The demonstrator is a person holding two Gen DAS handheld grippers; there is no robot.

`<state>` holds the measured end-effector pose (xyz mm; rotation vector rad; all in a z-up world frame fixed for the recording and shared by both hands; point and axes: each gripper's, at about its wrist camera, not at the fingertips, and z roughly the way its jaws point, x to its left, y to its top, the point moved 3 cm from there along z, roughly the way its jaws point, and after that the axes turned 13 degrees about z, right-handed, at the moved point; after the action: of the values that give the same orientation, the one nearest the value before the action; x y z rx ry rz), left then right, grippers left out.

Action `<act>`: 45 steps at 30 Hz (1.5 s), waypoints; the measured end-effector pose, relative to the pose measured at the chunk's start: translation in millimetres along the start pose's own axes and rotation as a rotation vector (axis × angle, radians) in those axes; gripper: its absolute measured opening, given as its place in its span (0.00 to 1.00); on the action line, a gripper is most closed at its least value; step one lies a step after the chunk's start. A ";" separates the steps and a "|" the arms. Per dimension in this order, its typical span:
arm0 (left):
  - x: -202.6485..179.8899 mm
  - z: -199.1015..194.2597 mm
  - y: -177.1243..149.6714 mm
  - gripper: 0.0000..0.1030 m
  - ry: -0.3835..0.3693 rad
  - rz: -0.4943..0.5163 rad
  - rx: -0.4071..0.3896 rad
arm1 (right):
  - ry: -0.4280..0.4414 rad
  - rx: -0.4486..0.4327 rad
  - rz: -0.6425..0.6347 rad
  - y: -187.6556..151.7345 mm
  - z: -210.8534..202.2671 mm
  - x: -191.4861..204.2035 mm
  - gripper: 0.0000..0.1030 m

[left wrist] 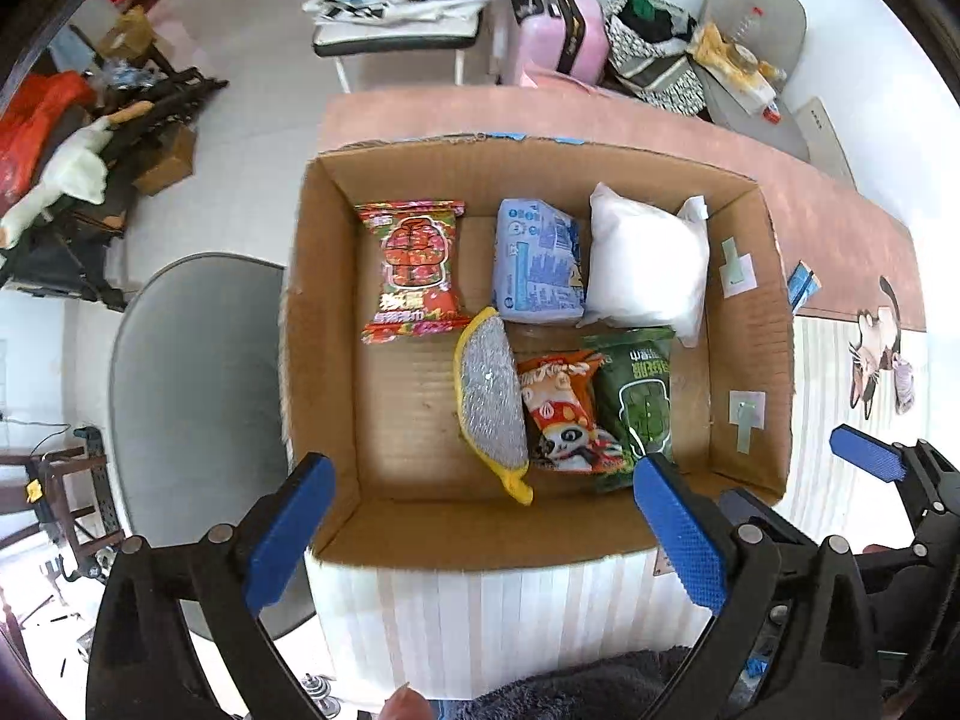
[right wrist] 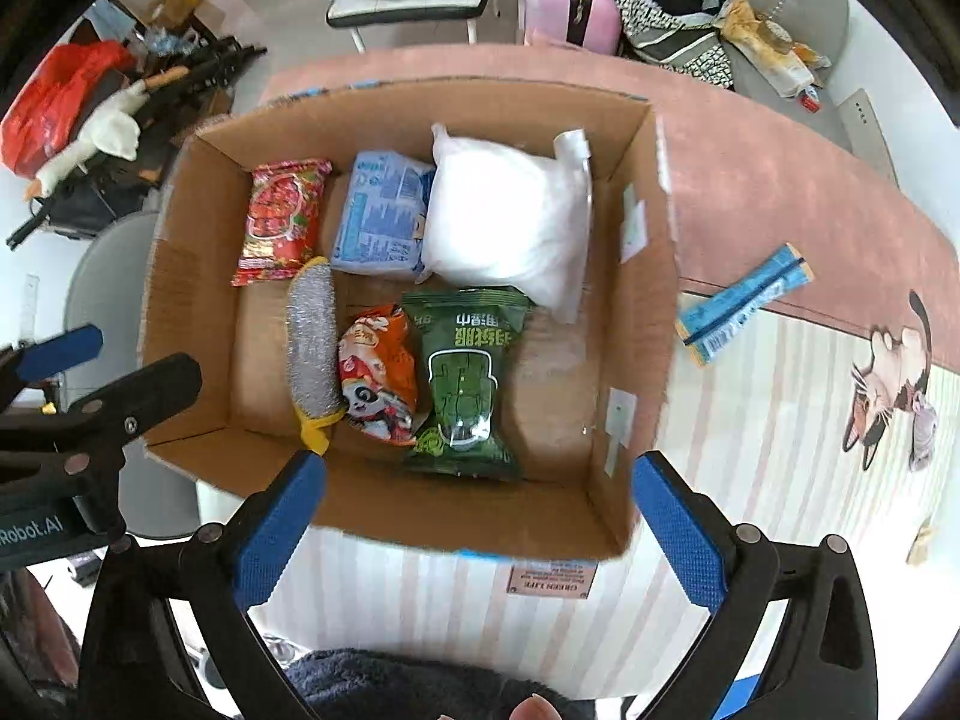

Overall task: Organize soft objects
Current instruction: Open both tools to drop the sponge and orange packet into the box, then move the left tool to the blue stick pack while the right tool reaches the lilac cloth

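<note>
An open cardboard box [left wrist: 750, 324] [right wrist: 636, 324] stands on the table and holds several soft packs: a red pack [left wrist: 414, 270] [right wrist: 282, 219], a blue pack [left wrist: 537, 264] [right wrist: 384, 219], a white bag [left wrist: 645, 261] [right wrist: 507, 216], a silver and yellow scrubber [left wrist: 492, 402] [right wrist: 312, 342], an orange pack [left wrist: 564, 420] [right wrist: 378, 375] and a green pack [left wrist: 639, 396] [right wrist: 465, 375]. My left gripper [left wrist: 480, 534] is open and empty above the box's near wall. My right gripper [right wrist: 474, 531] is open and empty there too, and shows at right in the left wrist view [left wrist: 870, 456].
A blue striped packet [right wrist: 741, 303] lies on the table right of the box, partly seen in the left wrist view [left wrist: 804, 285]. The table [right wrist: 780, 180] has a pink and striped cover with a cat picture [right wrist: 894, 378]. A grey chair [left wrist: 192, 396] stands left. Clutter fills the floor behind.
</note>
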<state>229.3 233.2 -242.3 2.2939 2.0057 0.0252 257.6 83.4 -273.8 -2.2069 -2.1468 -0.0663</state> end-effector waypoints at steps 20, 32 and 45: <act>-96.4 -54.6 -6.3 0.99 0.064 0.033 -0.143 | 0.196 -0.144 0.052 -48.4 -72.8 -70.9 1.00; -281.2 5.4 63.3 0.99 0.147 0.330 -0.142 | 0.018 -0.171 0.379 -45.5 -59.9 -311.8 1.00; -416.4 97.3 144.6 0.99 0.229 0.553 -0.027 | -0.176 -0.118 0.624 1.6 -8.7 -564.8 1.00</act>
<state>323.1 -203.7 -306.7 2.8538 1.3653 0.3639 243.5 -480.3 -306.9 -2.9351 -1.4483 0.0359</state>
